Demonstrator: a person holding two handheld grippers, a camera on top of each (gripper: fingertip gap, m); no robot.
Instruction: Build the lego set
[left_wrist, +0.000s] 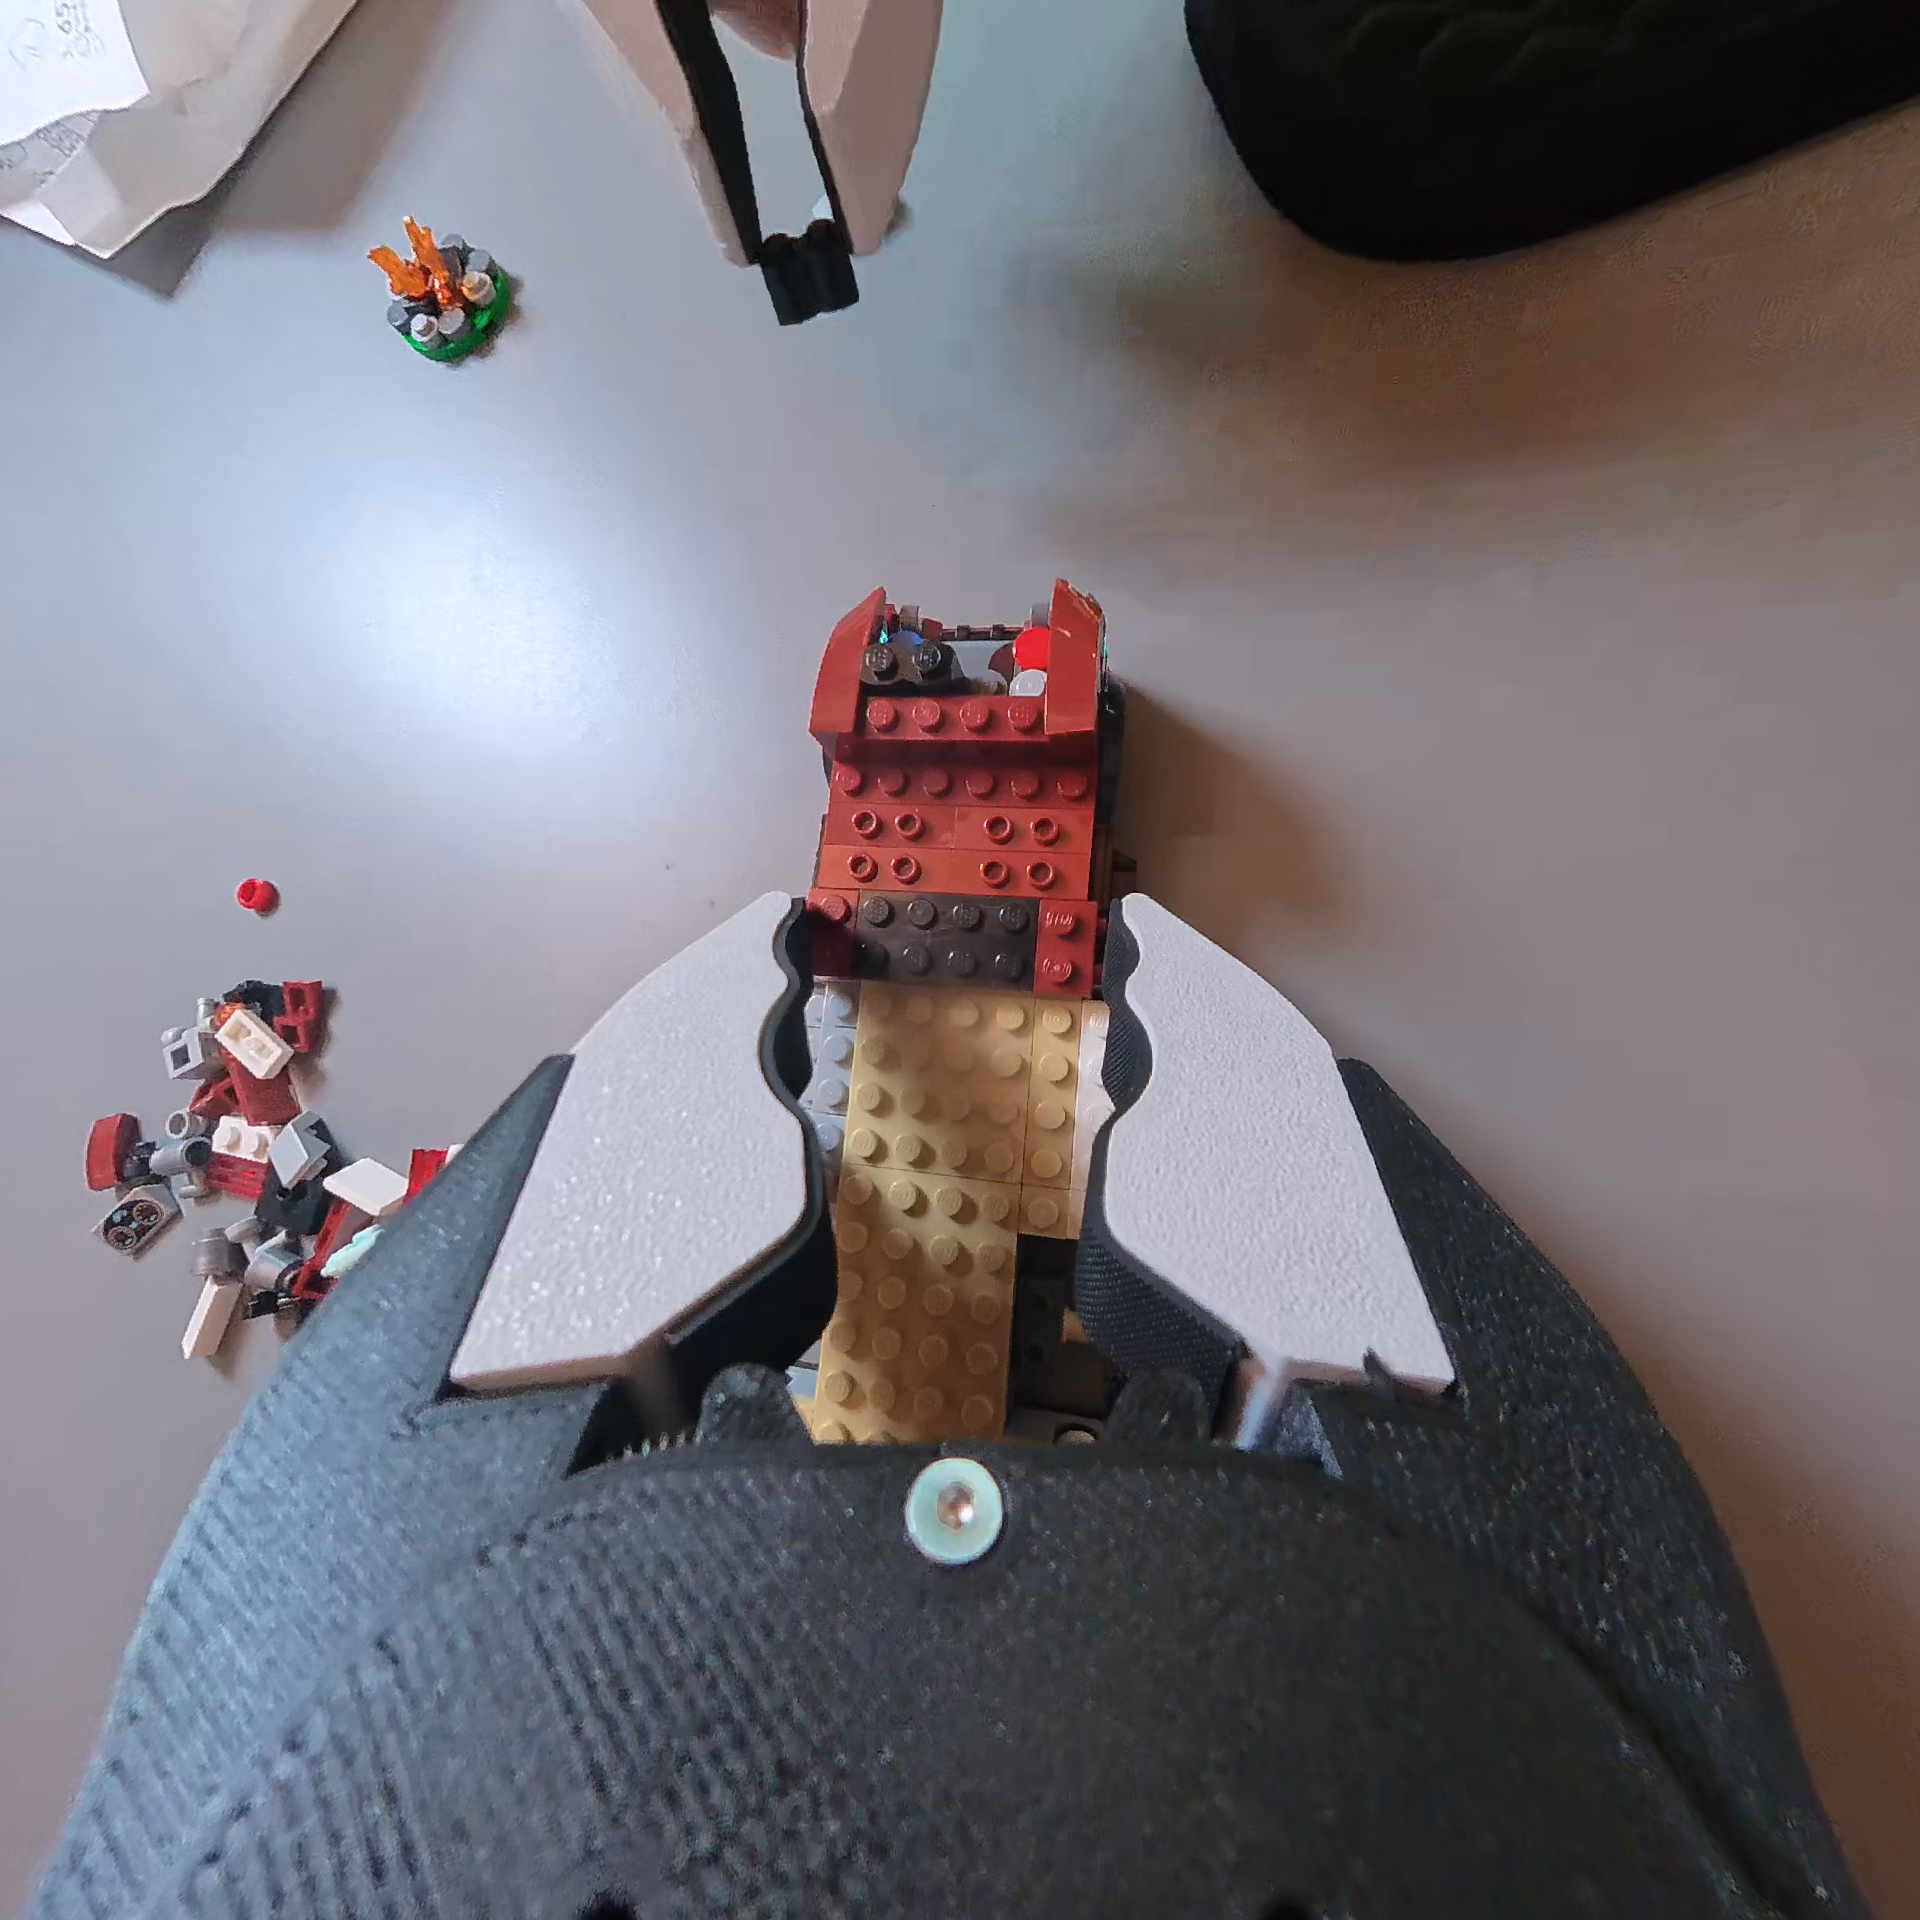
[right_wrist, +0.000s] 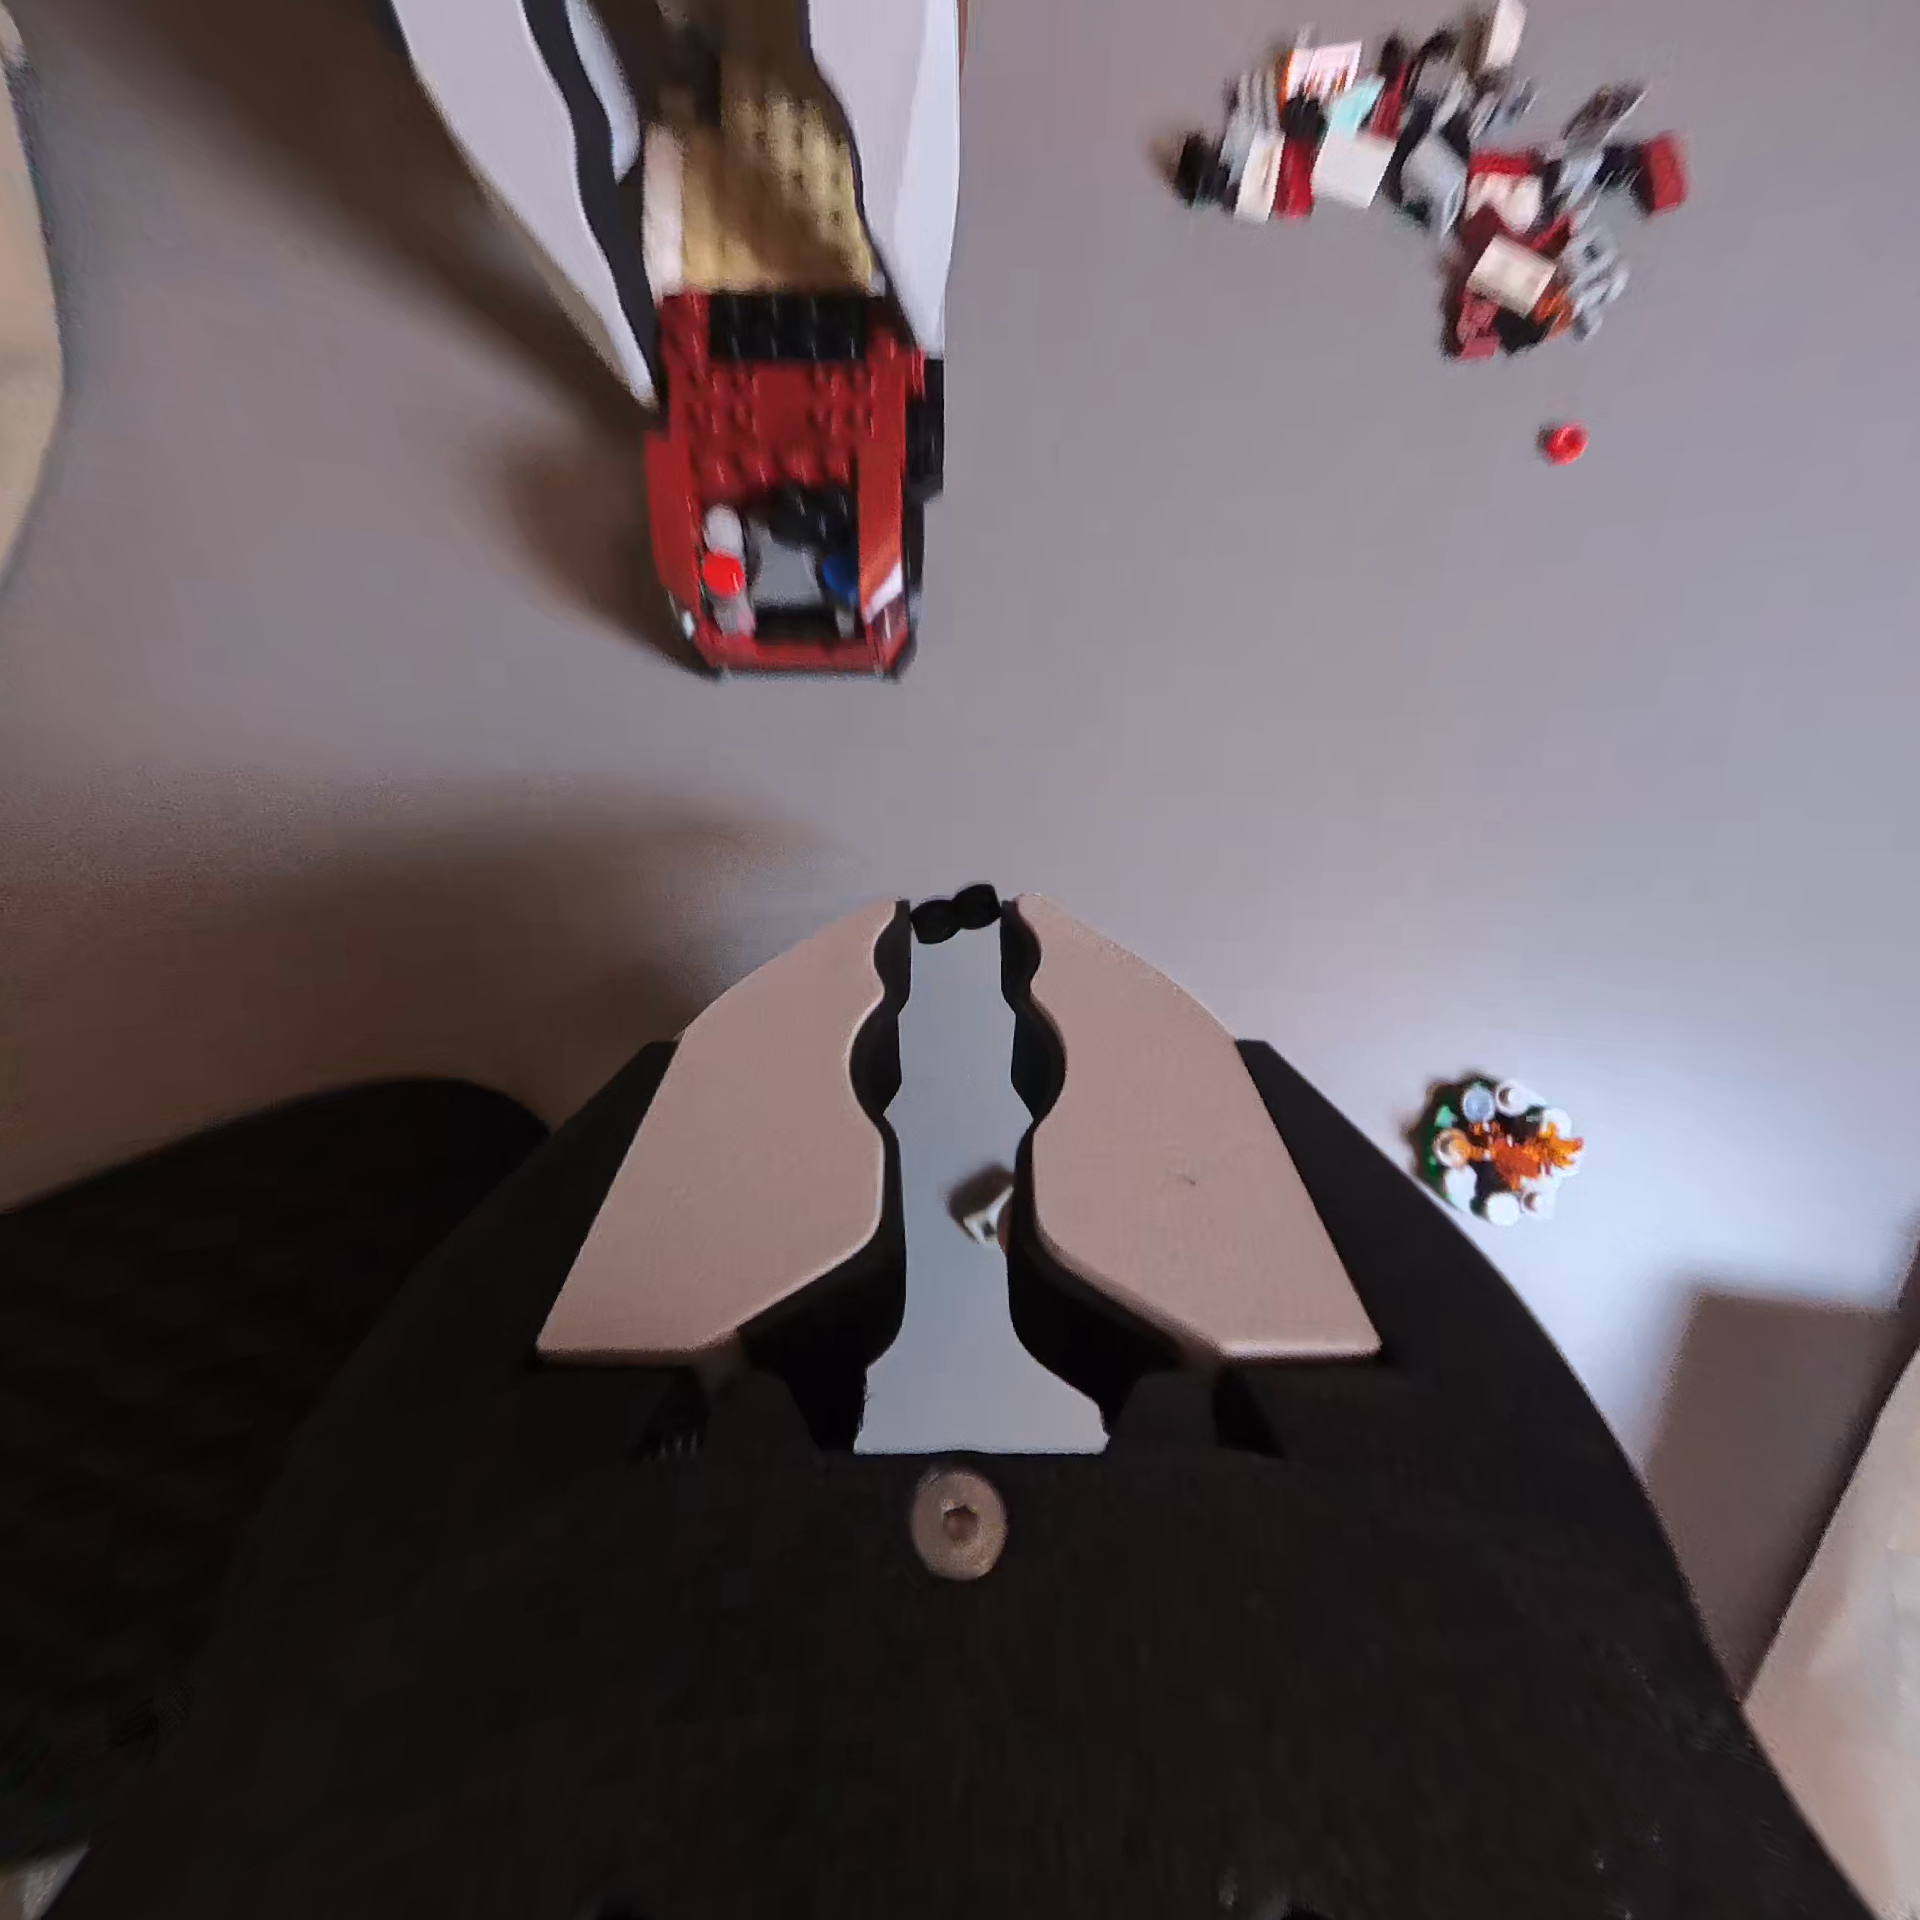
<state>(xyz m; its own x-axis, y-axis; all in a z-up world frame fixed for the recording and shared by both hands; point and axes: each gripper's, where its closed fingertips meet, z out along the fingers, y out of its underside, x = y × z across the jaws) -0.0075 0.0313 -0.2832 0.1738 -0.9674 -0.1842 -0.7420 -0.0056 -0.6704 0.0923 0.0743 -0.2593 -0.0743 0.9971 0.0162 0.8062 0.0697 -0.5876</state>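
On the grey worktop (left_wrist: 1455, 623), a heap of loose bricks (left_wrist: 239, 1153) and a lone red round stud (left_wrist: 256, 895) lay at the left, with a little campfire build (left_wrist: 445, 296) further off. In the middle the left tongs (left_wrist: 951, 940) were clenched on the sides of a dark red and tan brick truck (left_wrist: 951, 831) that stood on the worktop. Across from it the right tongs (right_wrist: 956, 914) pinched a small black brick (right_wrist: 954, 912) at their tips, above the surface, with a black cushion-like thing (left_wrist: 1558, 114) at the far right.

Looks like a home or hobby room: a grey table (left_wrist: 520, 623) strewn with toy bricks (left_wrist: 239, 1143), papers (left_wrist: 94, 125) nearby.
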